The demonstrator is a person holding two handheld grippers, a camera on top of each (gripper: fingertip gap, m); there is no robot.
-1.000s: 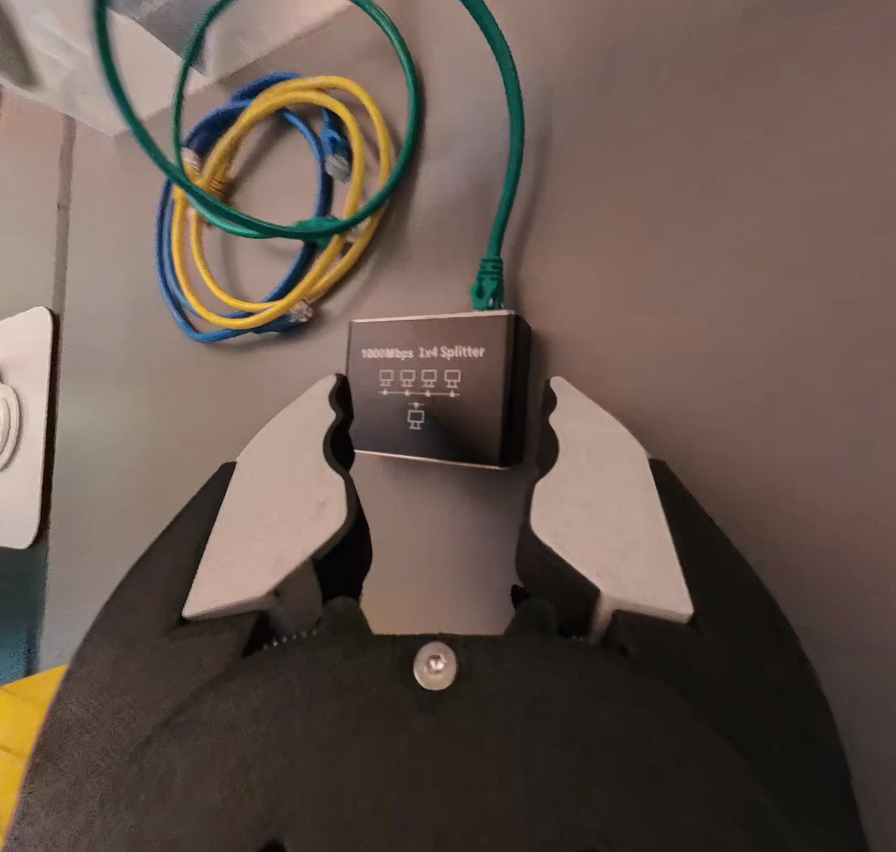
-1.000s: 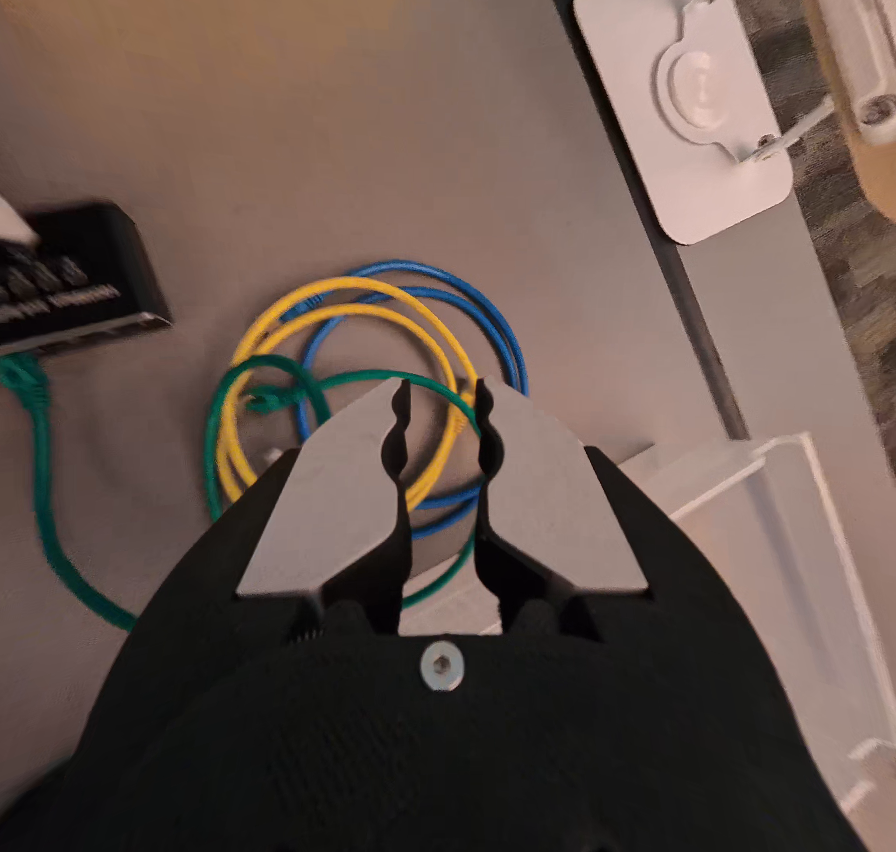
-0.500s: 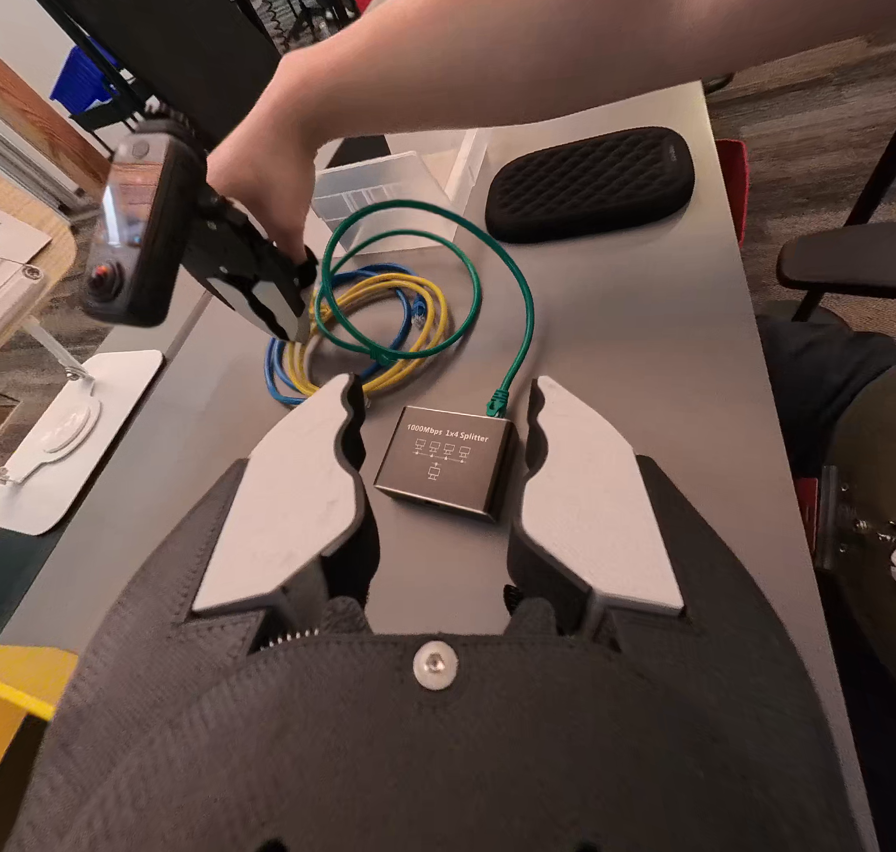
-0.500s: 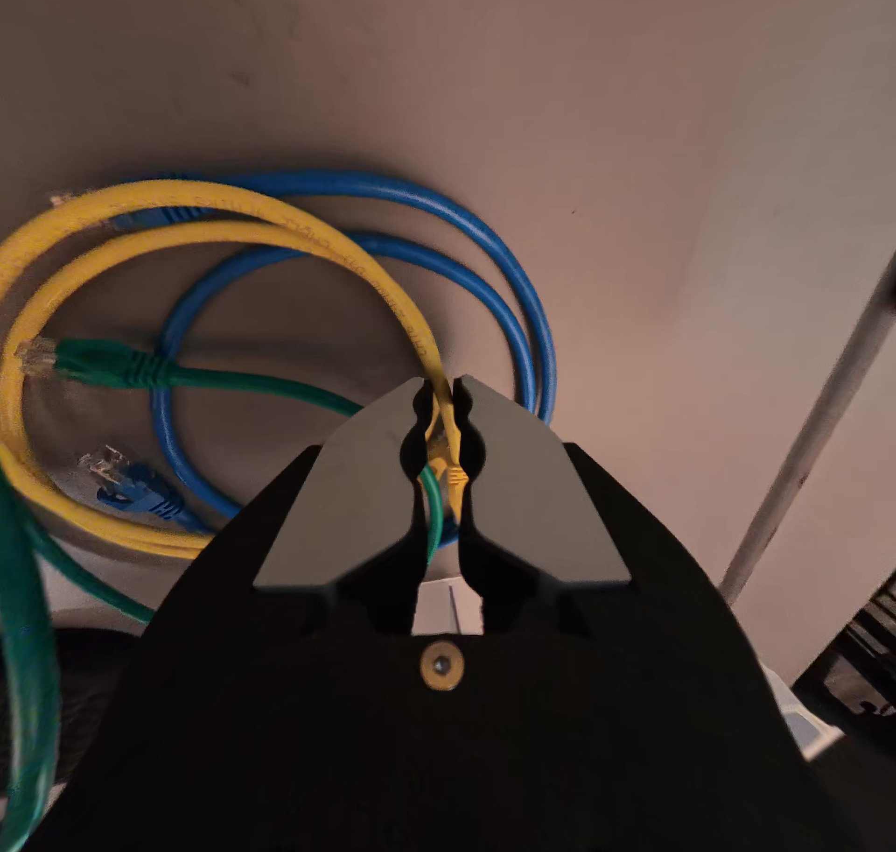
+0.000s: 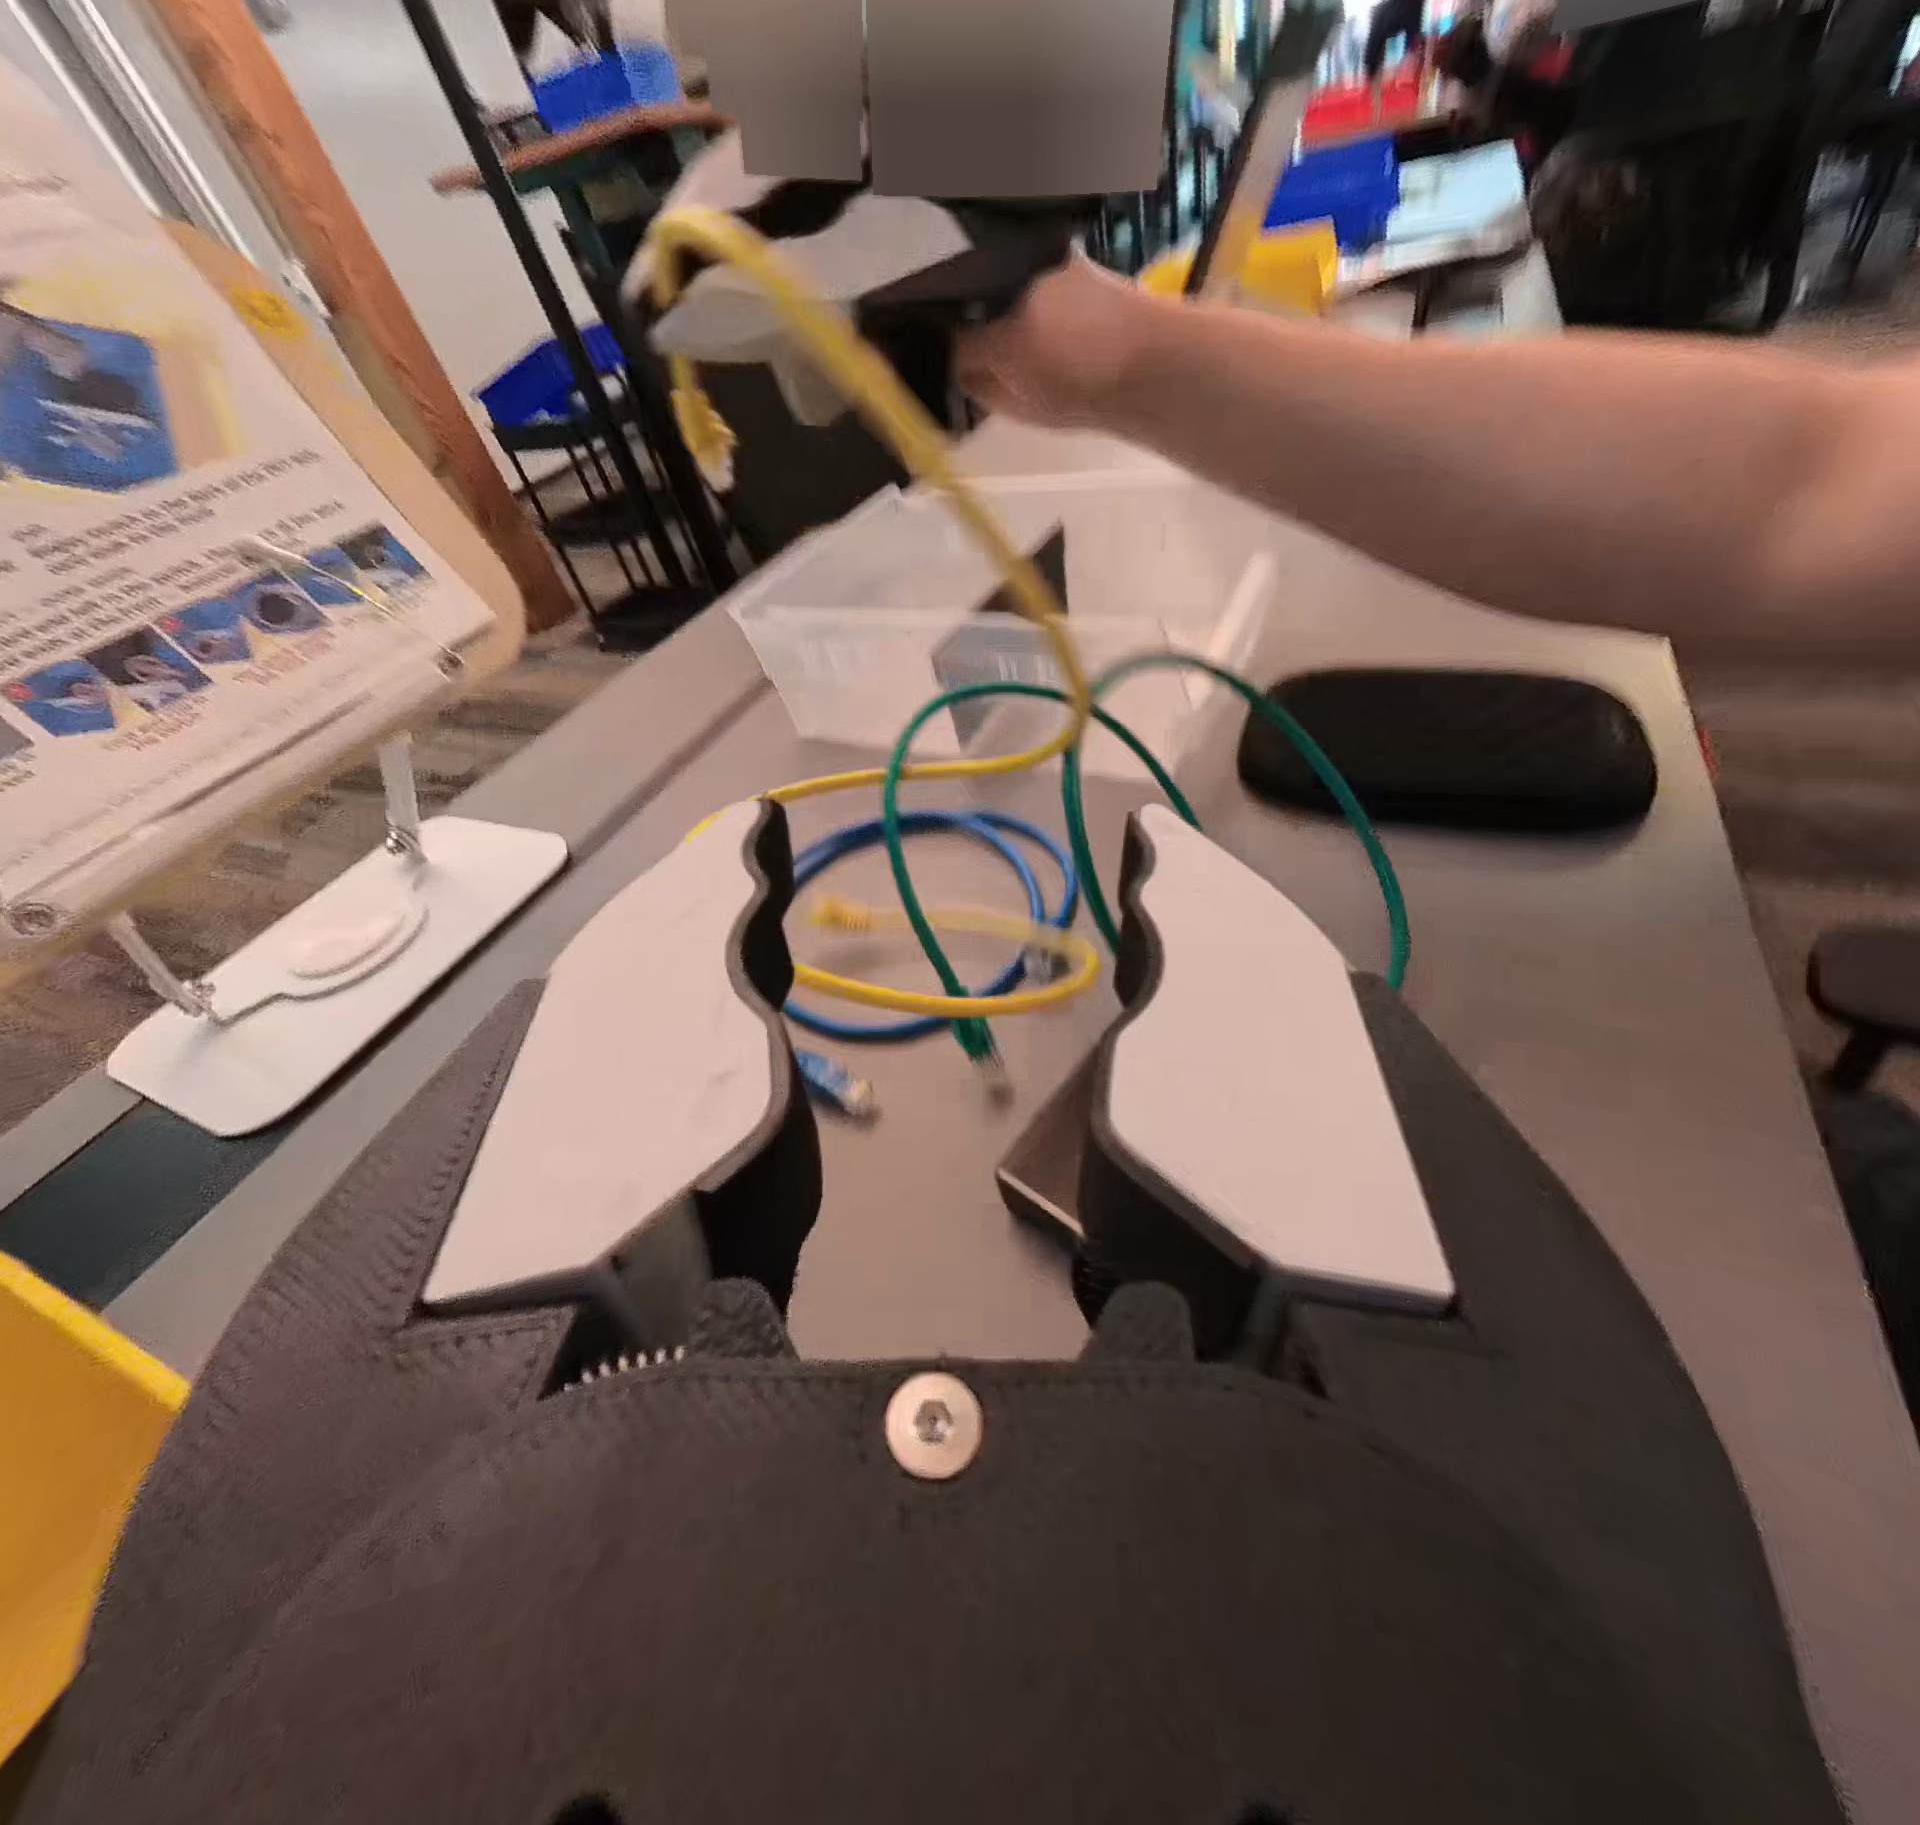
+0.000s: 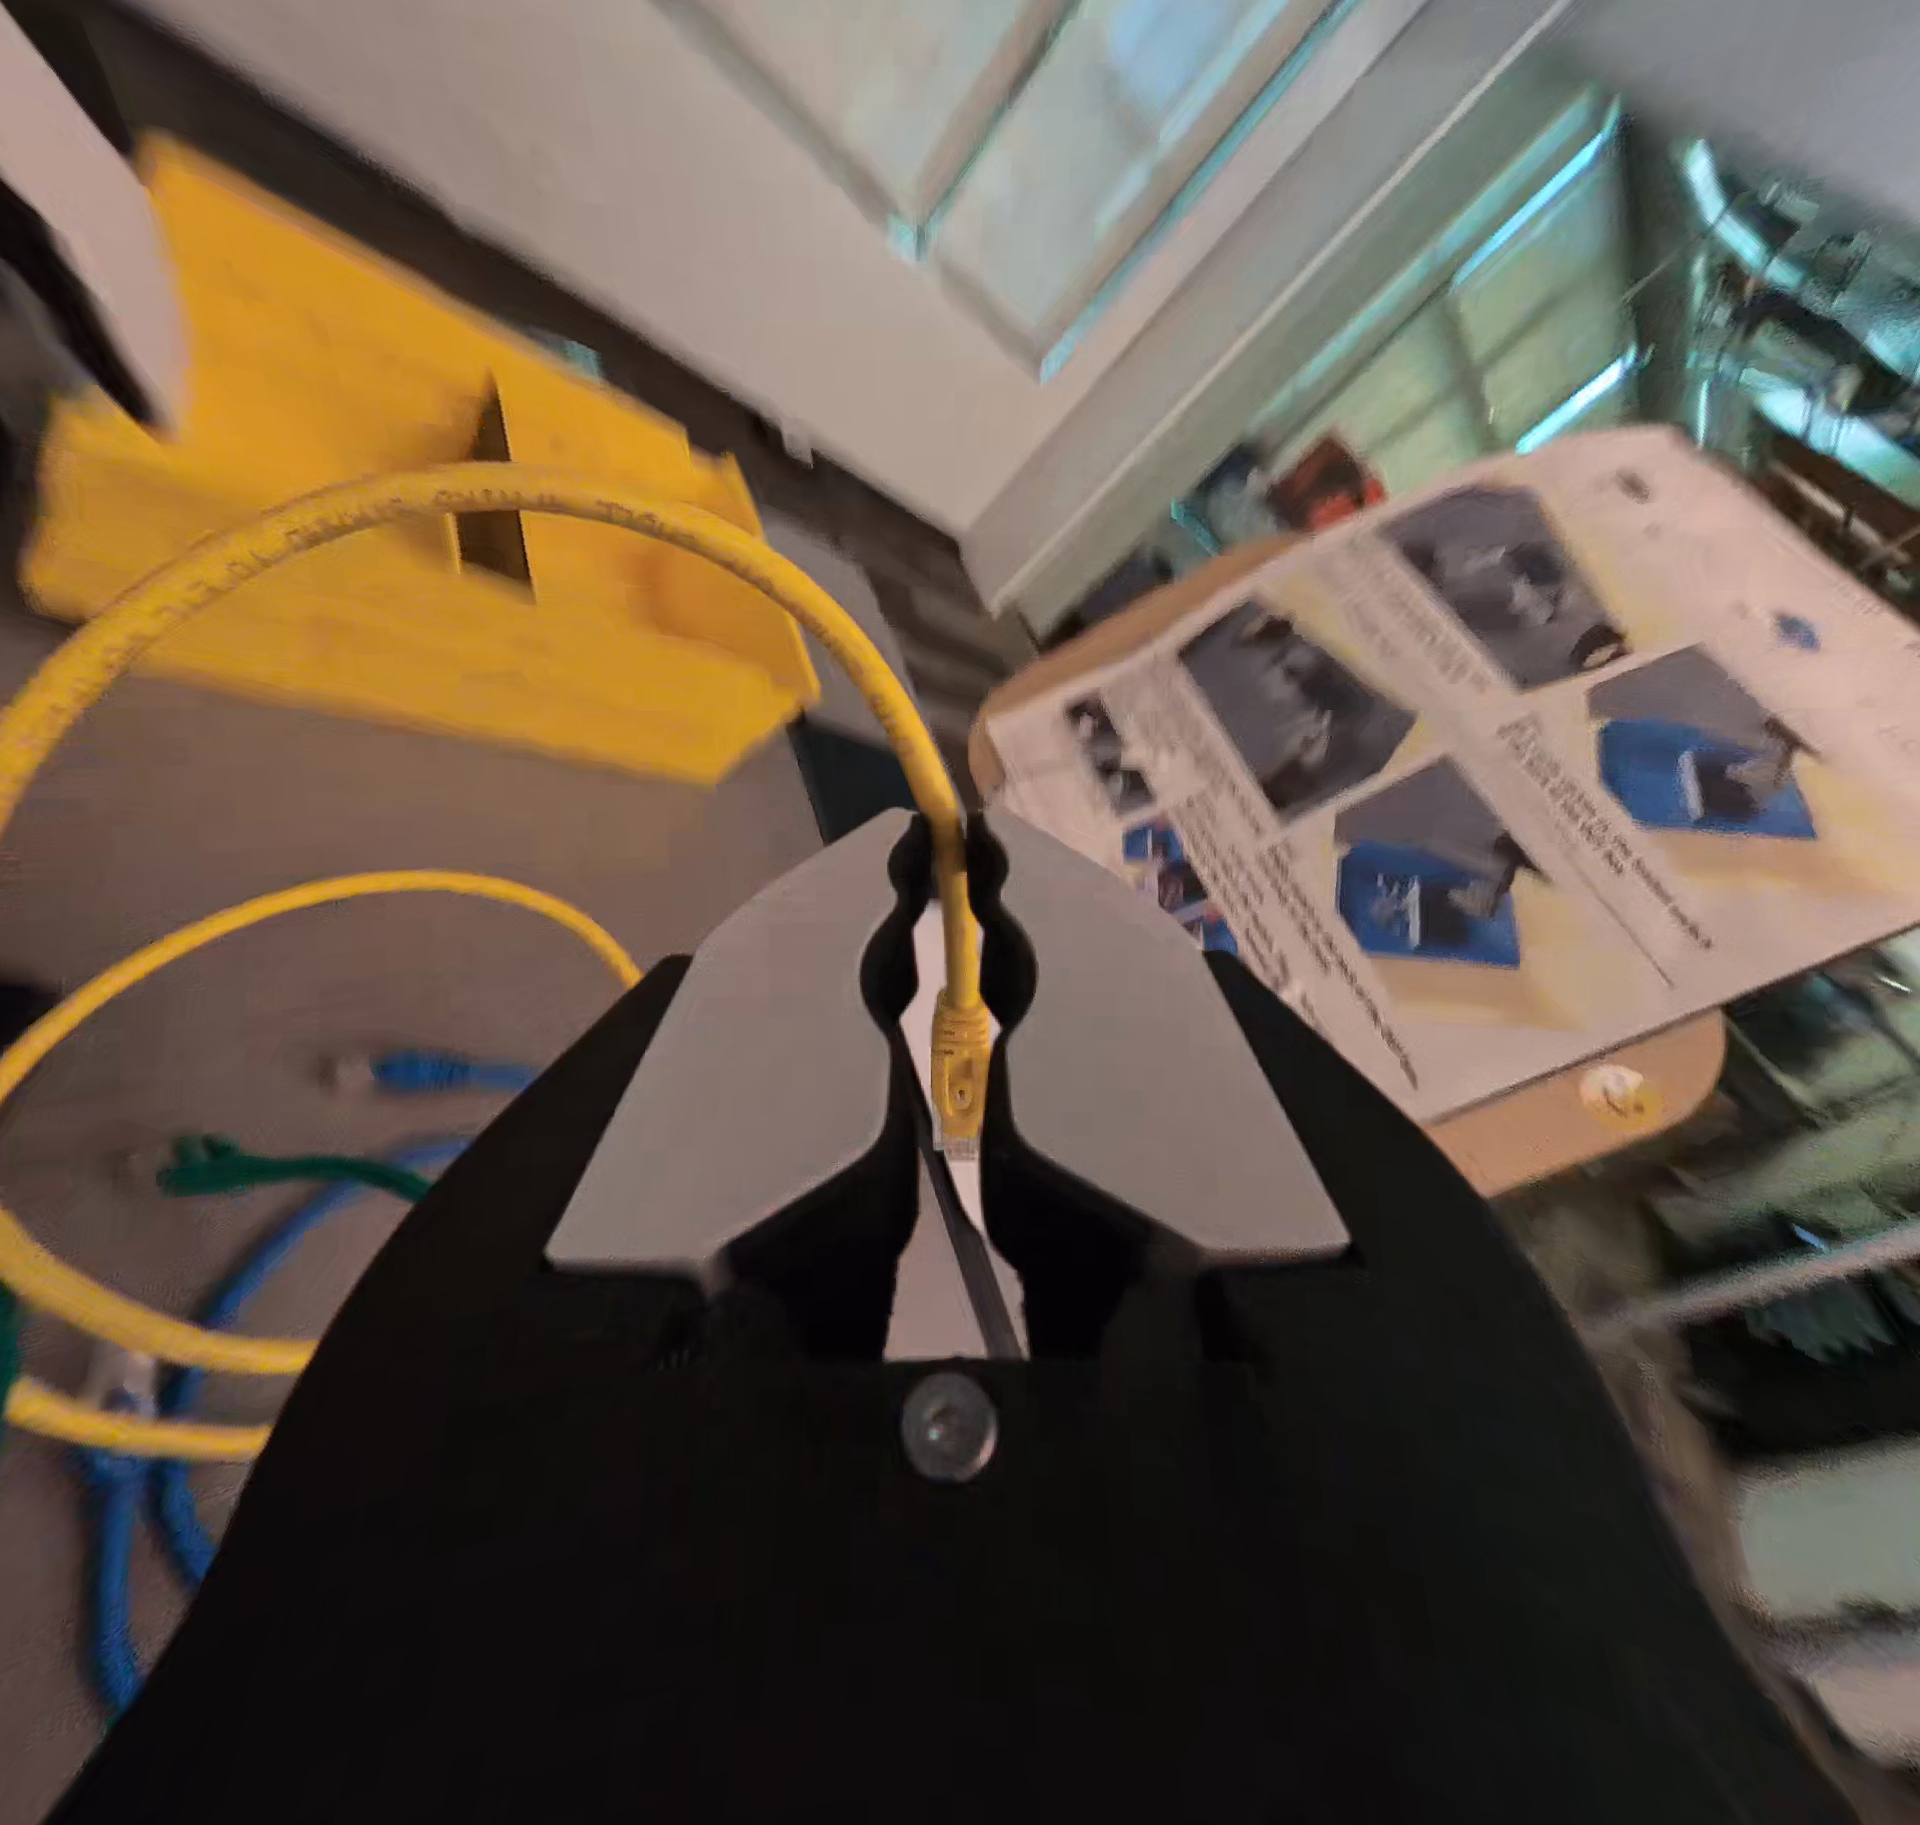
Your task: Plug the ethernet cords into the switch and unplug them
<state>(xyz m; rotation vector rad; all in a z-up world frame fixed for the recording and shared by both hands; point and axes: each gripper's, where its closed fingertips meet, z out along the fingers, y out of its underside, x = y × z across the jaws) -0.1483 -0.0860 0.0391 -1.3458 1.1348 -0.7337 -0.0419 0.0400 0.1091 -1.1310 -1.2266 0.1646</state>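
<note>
My left gripper [image 5: 956, 840] is open and empty, low over the grey table [image 5: 1558, 1048]. The dark switch [image 5: 1039, 1152] peeks out from behind its right finger. The green cord [image 5: 1351, 819] loops up and runs down behind that finger; its other plug [image 5: 977, 1048] lies free on the table. The blue cord [image 5: 935, 830] lies coiled ahead. My right gripper [image 6: 940, 830] is shut on the yellow cord [image 6: 623, 528] just behind its plug [image 6: 961, 1058]. In the left wrist view it [image 5: 748, 300] holds that cord [image 5: 935, 466] high above the table.
A clear plastic bin [image 5: 862, 632] and a black wrist rest [image 5: 1444, 747] sit at the table's far end. A printed sign [image 5: 208, 528] on a white stand [image 5: 343, 965] is at the left. A yellow box [image 6: 364, 528] is nearby. A person's arm [image 5: 1455, 487] reaches across. The grippers' ends are close to 20 cm from one another.
My right gripper shut on the yellow cord near its plug and lifted it high off the table. My left gripper stayed open and shifted, so the switch now sits behind its right finger.
</note>
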